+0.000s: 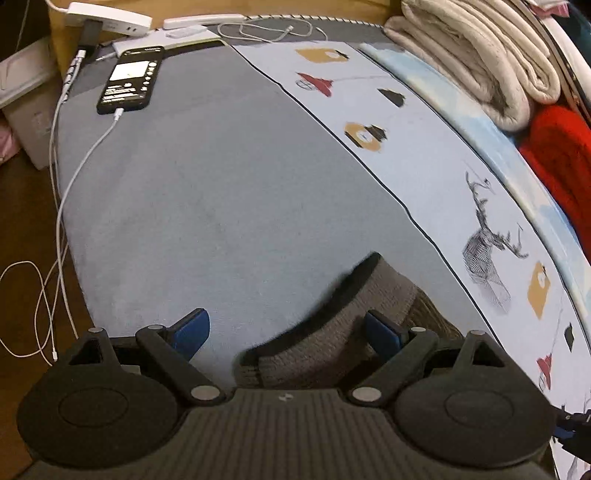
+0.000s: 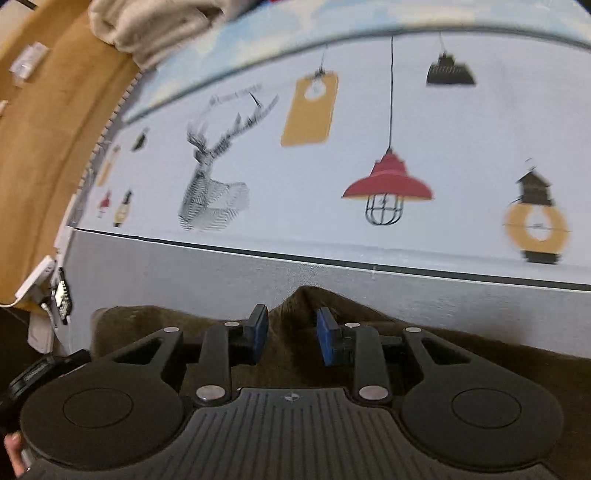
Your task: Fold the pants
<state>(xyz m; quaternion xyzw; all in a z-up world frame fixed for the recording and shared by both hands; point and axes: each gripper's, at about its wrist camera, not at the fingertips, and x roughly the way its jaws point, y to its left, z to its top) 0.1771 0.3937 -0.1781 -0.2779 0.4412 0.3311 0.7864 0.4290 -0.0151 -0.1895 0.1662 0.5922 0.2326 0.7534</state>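
The pants (image 1: 328, 332) are dark brown-grey with a ribbed grey waistband and lie on the grey bed sheet (image 1: 207, 192). In the left wrist view the waistband lies between the blue-padded fingers of my left gripper (image 1: 288, 330), which is wide open just above it. In the right wrist view the brown fabric (image 2: 295, 306) bunches into a small peak between the fingers of my right gripper (image 2: 291, 332). The jaws stand partly apart around this peak, with gaps beside both pads. The rest of the pants is hidden under the grippers.
A phone (image 1: 129, 79) on a white charging cable (image 1: 74, 177) lies at the sheet's far left, near a power strip (image 1: 107, 16). A patterned sheet (image 1: 424, 147) with lamp and deer prints covers the right side. Folded beige blankets (image 1: 480, 55) and a red cloth (image 1: 557, 158) lie beyond.
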